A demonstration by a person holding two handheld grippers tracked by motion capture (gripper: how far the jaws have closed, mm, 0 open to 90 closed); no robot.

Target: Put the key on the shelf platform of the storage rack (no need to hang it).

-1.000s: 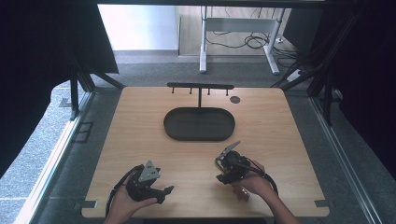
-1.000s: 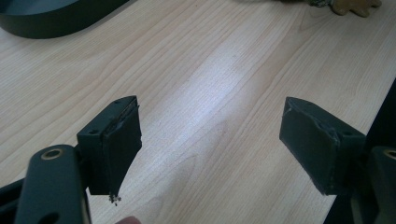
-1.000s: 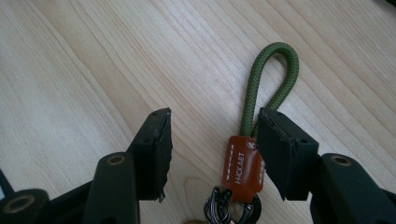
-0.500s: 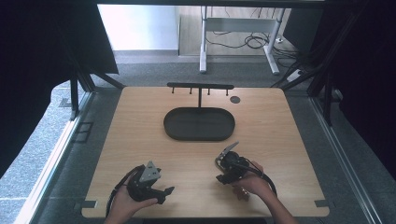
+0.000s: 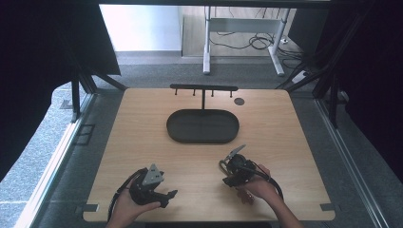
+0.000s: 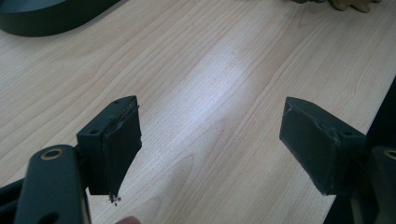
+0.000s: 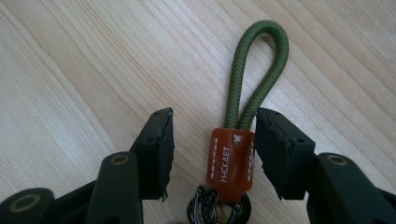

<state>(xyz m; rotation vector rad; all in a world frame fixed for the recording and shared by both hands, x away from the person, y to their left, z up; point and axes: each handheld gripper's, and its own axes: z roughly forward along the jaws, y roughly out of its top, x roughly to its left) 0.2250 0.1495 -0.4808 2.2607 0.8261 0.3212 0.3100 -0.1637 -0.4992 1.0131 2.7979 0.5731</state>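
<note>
Beyond both claws, tray (image 5: 203,127) (dark, oval) holds nothing.

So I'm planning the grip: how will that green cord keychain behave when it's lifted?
The keychain will probably dangle: its braided green loop looks soft, and the rings hang loose. It seems light. The flat orange tag between the right gripper pads looks like the firmest hold.

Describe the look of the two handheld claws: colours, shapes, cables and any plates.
Both are black. The left claw carries a grey three-cornered plate on top, and a black cable loops from its rear. The right claw has a grey plate standing edge-on and a black cable curving round the hand. Up close, each jaw ends in a blocky black pad with frayed edges, on arms with brass-coloured rivets.
</note>
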